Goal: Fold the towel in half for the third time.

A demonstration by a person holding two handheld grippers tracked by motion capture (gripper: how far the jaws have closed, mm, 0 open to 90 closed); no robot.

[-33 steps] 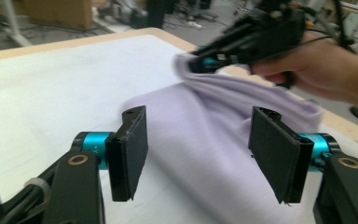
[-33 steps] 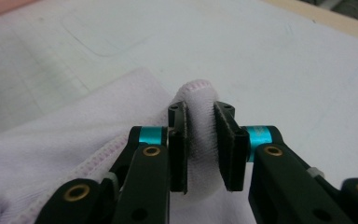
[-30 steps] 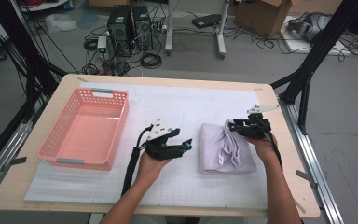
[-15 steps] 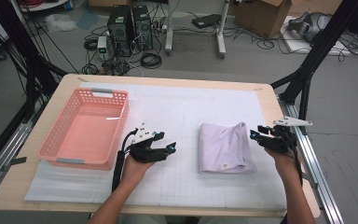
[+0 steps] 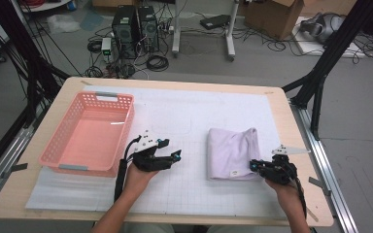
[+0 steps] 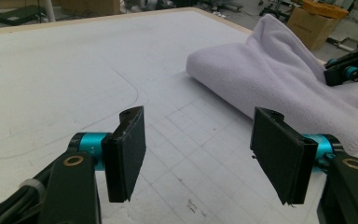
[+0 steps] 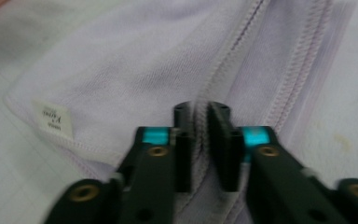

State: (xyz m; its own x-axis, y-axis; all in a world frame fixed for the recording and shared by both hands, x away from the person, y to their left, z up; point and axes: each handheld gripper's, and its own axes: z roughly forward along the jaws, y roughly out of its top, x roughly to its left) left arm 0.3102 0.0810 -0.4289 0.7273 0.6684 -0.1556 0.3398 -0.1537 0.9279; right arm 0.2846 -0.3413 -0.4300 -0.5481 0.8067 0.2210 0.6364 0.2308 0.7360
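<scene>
Lilac towel point(image 5: 233, 153) folded on bench point(image 5: 277, 104) | right gripper point(image 5: 255, 166) jaws just closed, pinching towel's hemmed edge | left gripper point(image 5: 175, 156) jaws wide, holding nothing, beside pink basket point(image 5: 90, 133)

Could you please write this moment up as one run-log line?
right gripper: just closed, shut on towel hem | left gripper: open, holds nothing | basket: holds nothing

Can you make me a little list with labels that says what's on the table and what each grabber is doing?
table: wooden table with a white mat
towel: folded pale purple towel, right of the middle
basket: pink basket, nothing inside, at the left
right gripper: jaws have just closed, pinching the towel's stitched edge
left gripper: jaws open, nothing between them, beside the towel, not touching it
</scene>
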